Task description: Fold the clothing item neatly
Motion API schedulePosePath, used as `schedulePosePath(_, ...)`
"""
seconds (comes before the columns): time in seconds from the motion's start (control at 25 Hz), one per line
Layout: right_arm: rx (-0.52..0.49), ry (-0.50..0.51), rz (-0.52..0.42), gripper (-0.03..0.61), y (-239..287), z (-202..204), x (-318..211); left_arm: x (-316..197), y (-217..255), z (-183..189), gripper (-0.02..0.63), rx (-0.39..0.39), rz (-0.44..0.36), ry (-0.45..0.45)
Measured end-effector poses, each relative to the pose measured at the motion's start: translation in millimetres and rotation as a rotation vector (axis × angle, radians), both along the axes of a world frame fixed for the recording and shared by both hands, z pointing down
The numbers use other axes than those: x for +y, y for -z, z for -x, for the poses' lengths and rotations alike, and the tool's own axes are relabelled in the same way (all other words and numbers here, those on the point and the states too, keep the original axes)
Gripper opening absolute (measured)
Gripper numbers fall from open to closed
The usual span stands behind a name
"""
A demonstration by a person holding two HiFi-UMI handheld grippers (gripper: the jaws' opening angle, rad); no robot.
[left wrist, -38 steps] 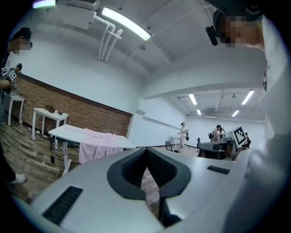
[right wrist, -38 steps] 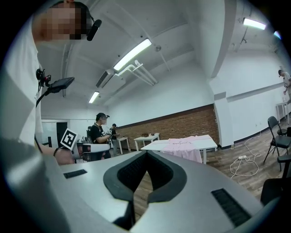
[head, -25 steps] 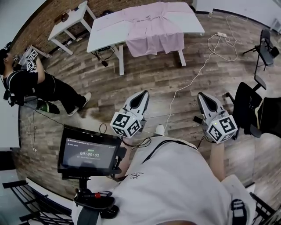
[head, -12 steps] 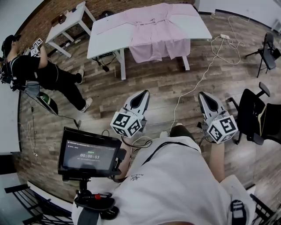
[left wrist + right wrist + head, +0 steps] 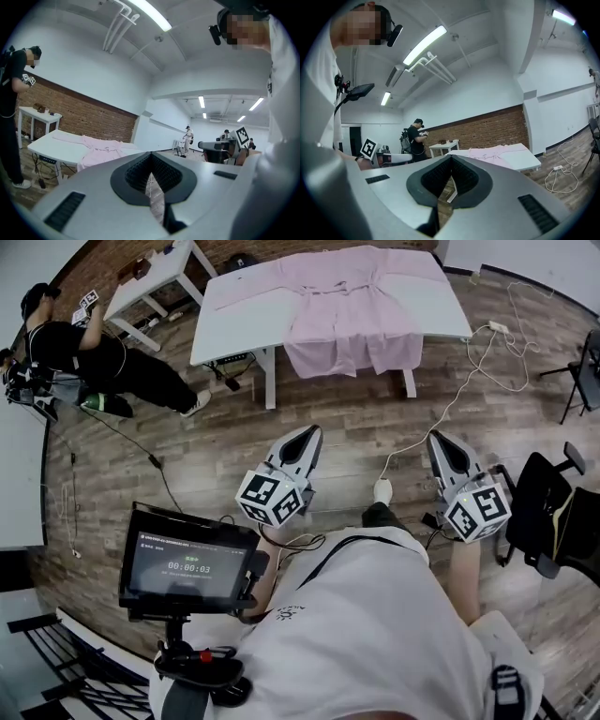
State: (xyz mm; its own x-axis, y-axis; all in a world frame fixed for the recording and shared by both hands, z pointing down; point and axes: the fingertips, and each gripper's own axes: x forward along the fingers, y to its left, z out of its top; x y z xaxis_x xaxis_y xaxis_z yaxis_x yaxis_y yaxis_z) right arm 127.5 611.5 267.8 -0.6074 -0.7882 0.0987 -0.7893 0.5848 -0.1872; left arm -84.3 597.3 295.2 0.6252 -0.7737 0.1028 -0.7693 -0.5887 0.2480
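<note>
A pink robe (image 5: 347,296) lies spread on a white table (image 5: 234,324) ahead of me, its hem hanging over the near edge. It also shows in the left gripper view as the robe (image 5: 96,147) and in the right gripper view as the robe (image 5: 487,153). My left gripper (image 5: 307,434) and right gripper (image 5: 441,439) are held level over the wooden floor, well short of the table. Both are shut with nothing between the jaws.
A person in black (image 5: 94,357) stands at the left beside a small white side table (image 5: 155,277). A cable with a power strip (image 5: 495,327) runs across the floor. A black chair (image 5: 544,502) is at the right, a monitor (image 5: 187,563) at my lower left.
The table and robe have drawn nearer in the head view as I walked towards them. The person at the left has stood up and shifted farther back. Both grippers kept their pose.
</note>
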Motion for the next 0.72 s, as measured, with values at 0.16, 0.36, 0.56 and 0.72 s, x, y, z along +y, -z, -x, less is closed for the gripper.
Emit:
schedulePosePath(0.16, -0.005, 0.017, 0.000, 0.002, 0, -6, -32, -29, 4, -11, 0.002, 0.002, -0.005, 0.005)
schedulePosePath(0.36, -0.010, 0.040, 0.023, 0.002, -4, -16, -78, -75, 2, -24, 0.002, -0.002, 0.011, 0.018)
schedulePosePath(0.56, -0.006, 0.059, 0.037, 0.002, -3, -35, -112, -105, 5, -39, 0.002, -0.012, 0.020, 0.041)
schedulePosePath(0.72, -0.008, 0.097, 0.031, 0.002, -4, -48, -150, -136, 5, -53, 0.002, -0.017, 0.018, 0.065)
